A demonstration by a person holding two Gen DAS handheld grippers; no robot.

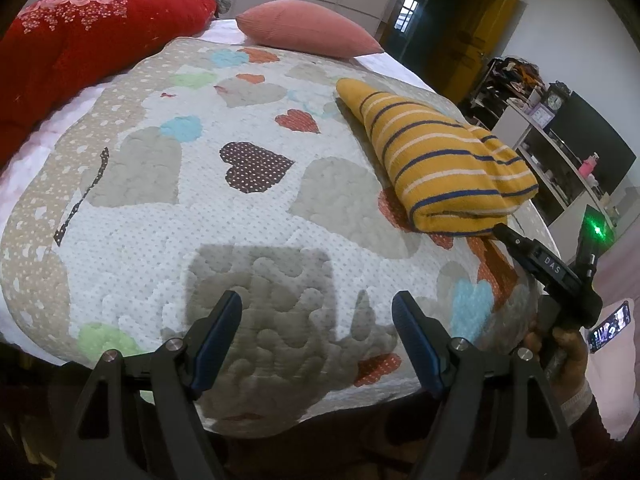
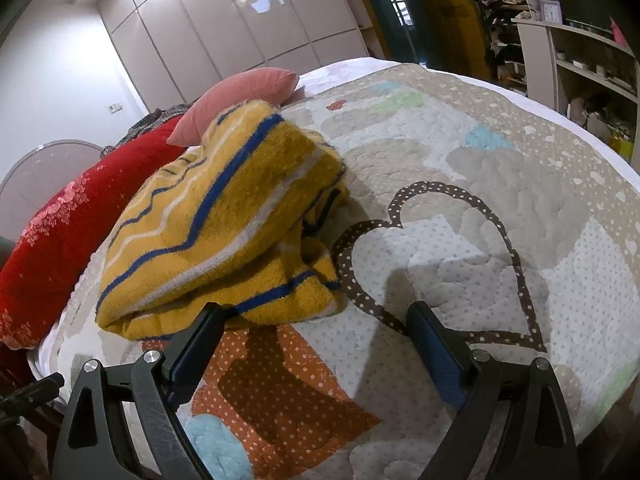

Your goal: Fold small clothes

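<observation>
A folded yellow garment with blue and white stripes (image 1: 436,160) lies on the heart-patterned quilt (image 1: 240,240), toward its right side. My left gripper (image 1: 318,312) is open and empty, low over the quilt's near edge, well left of the garment. My right gripper (image 2: 316,322) is open and empty just in front of the garment (image 2: 224,220); its left finger (image 2: 200,336) is at the garment's near folded edge. In the left wrist view the right gripper (image 1: 505,233) shows with its tip next to the garment's near corner.
A red floral blanket (image 1: 80,48) lies along the bed's left side and a pink pillow (image 1: 308,28) at the far end. Shelves (image 1: 560,152) stand right of the bed. A phone (image 1: 610,326) sits at the right. White wardrobes (image 2: 240,24) line the back wall.
</observation>
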